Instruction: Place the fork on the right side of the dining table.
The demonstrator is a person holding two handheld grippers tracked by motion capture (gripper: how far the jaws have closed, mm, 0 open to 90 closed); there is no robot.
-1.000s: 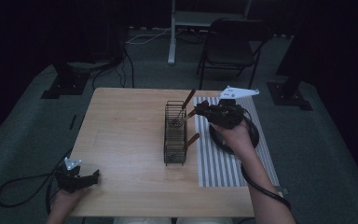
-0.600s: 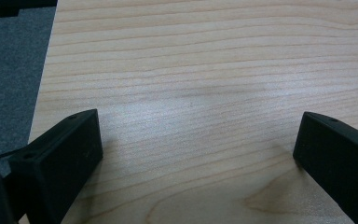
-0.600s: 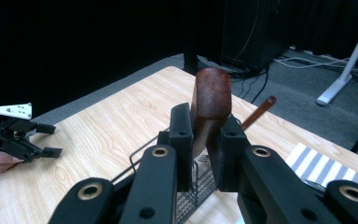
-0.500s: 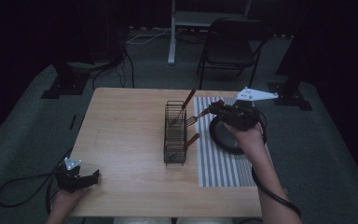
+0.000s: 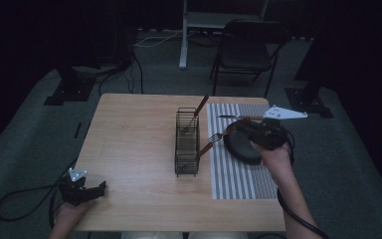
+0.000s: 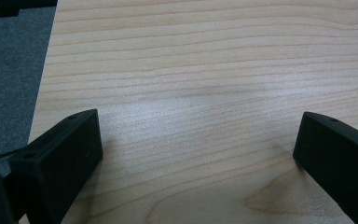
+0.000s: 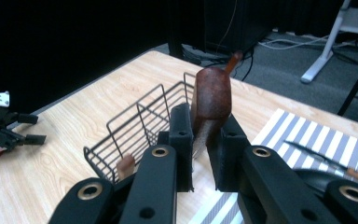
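brown wood is what your right gripper pinches: its fingers press on the handle of a fork, held over the striped mat just at 3 o'clock of the wire basket. the fork's tines point toward the basket. a dark plate lies on the mat under your hand. another wooden-handled utensil leans in the basket's far end. a knife lies on the mat at 12 o'clock of the plate. your left gripper rests at the table's 7 o'clock corner, fingers spread wide over bare wood.

high view overhead, tool views close, table shared
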